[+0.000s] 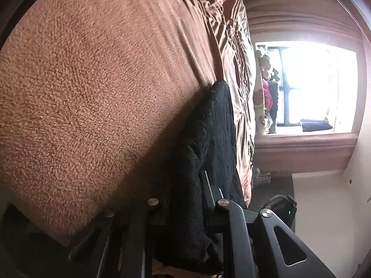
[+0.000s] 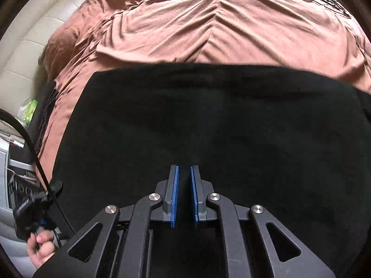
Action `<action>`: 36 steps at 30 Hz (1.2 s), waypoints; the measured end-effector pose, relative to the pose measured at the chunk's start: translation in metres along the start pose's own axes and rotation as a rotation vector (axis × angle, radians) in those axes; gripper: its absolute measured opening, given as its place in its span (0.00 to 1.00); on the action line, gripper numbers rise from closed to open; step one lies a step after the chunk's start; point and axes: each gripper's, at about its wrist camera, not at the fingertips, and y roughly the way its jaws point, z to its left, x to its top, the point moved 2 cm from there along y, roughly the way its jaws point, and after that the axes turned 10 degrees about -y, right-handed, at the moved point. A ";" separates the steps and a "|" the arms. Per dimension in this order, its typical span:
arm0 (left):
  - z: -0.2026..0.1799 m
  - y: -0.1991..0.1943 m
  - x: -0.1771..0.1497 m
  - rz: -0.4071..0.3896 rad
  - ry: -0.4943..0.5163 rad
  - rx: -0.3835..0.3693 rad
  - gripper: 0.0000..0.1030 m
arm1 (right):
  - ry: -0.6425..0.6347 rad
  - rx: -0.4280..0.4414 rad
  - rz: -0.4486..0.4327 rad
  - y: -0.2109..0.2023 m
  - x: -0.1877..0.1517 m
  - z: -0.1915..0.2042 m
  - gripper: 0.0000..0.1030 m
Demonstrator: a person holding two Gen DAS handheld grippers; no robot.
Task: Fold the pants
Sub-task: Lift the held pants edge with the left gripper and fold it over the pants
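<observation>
While the left gripper (image 1: 185, 208) clamps a bunched edge of the black pants (image 1: 208, 139) against the brown fleece blanket (image 1: 81, 92), the right gripper (image 2: 184, 194) hovers over the garment (image 2: 208, 127), jaws narrowly parted and empty. Spread across the rumpled bedspread (image 2: 208, 23), the cloth looks soft, light and limp, best taken by a hem or folded edge; knit-textured, matte, creased.
</observation>
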 end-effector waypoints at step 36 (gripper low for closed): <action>-0.199 0.009 -0.099 0.082 0.417 -0.131 0.11 | 0.147 0.159 -0.339 -0.153 -0.132 -0.053 0.84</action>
